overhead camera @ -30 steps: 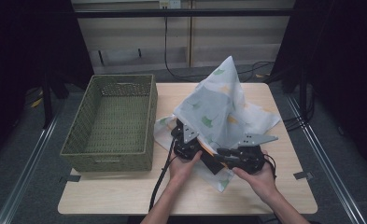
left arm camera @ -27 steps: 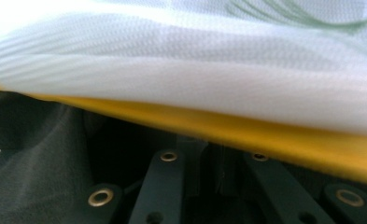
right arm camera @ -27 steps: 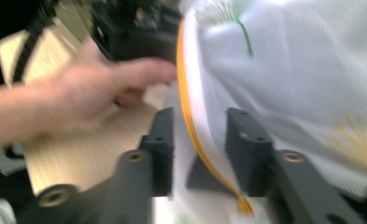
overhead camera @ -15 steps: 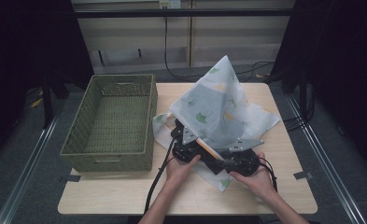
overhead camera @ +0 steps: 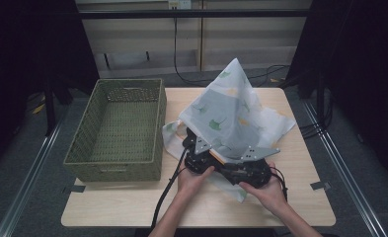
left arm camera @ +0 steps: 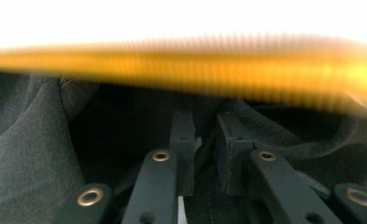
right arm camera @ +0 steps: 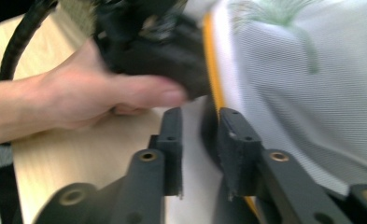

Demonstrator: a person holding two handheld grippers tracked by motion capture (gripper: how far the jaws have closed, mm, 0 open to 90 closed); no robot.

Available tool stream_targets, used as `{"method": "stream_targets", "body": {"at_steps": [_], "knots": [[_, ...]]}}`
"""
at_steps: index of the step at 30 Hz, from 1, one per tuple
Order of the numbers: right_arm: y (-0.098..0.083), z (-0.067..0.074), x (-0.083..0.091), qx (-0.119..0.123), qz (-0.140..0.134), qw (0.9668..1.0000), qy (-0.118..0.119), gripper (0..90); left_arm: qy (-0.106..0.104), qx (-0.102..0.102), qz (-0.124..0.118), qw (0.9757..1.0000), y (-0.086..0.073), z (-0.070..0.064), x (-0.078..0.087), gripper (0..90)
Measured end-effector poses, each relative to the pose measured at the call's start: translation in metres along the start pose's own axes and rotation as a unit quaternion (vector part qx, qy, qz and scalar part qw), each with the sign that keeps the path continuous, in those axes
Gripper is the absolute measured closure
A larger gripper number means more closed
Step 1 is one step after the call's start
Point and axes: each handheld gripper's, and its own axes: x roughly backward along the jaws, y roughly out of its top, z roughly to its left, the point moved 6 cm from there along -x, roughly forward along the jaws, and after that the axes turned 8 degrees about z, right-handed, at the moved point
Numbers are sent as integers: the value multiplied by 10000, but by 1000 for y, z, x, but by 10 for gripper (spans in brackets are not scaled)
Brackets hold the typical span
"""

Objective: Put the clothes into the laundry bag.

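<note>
A white mesh bag [overhead camera: 231, 108] printed with green leaves stands in a tent shape on the table's middle. Both hands hold the grippers at its near edge. My left gripper [overhead camera: 197, 150] reaches inside the bag, where its nearly closed jaws [left arm camera: 204, 130] pinch dark grey cloth [left arm camera: 36, 154] under the blurred orange zipper [left arm camera: 181, 60]. My right gripper [right arm camera: 197, 121] is shut on the bag's zippered edge [right arm camera: 213, 79], with the mesh [right arm camera: 302, 93] to its right. The other hand [right arm camera: 102, 98] and the left gripper sit just beyond it.
A green woven basket [overhead camera: 117, 128] stands left of the bag. Bare wooden table [overhead camera: 290, 197] lies in front and to the right. A black cable [overhead camera: 169, 192] trails from the left gripper toward the near edge.
Both hands and grippers have shifted slightly nearer and left along the bag's edge. The bag's peak has swayed a little left. The basket has stayed still.
</note>
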Motion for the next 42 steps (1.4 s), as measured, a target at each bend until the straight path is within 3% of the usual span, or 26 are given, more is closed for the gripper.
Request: {"method": "stream_targets", "body": {"at_steps": [3,6,8,11,13,14,15,16,18,20,22,25,28,33,36,40,42], "knots": [[6,-9,9,-148,-220,9995,-187,580,-78,-28,-35,10000,0,2,14,718],[14,-12,13,-127,-325,9989,-321,525,-11,-145,-95,9998,0,6,30,664],[21,-11,8,-52,-279,9988,-400,488,-70,-107,-134,9998,-2,8,39,628],[33,-8,-7,208,-125,9985,-489,456,18,-91,-34,10000,-10,13,48,563],[40,-8,-17,253,-67,9981,-550,460,150,-215,121,9996,-17,15,48,534],[44,-10,-22,281,-30,9977,-617,469,192,-174,207,9995,-22,15,47,525],[46,-12,-26,297,1,9971,-695,507,214,-226,276,9991,-26,17,46,515],[48,-14,-30,283,21,9969,-737,600,219,-178,328,9991,-30,18,45,508],[49,-18,-35,172,41,9974,-697,797,247,-118,409,9988,-38,22,45,488],[48,-18,-37,54,-8,9984,-560,877,244,-95,557,9981,-43,24,45,471],[47,-14,-35,45,-94,9992,-373,882,405,-93,805,9959,-48,27,44,449],[47,-8,-29,124,-152,9995,-240,884,366,-9,1019,9941,-51,32,39,409],[44,-7,-28,100,-146,9998,-112,884,444,-53,1032,9937,-50,32,34,382],[39,-5,-34,119,-39,9999,19,884,519,-214,1077,9926,-47,33,27,236],[39,-5,-33,80,-63,9999,43,882,613,-148,1165,9912,-46,35,24,159],[40,-4,-32,45,-80,9999,126,882,453,-234,1190,9916,-44,37,22,173],[39,-4,-34,48,-61,9998,159,882,398,-219,1202,9917,-42,35,24,292]]}}
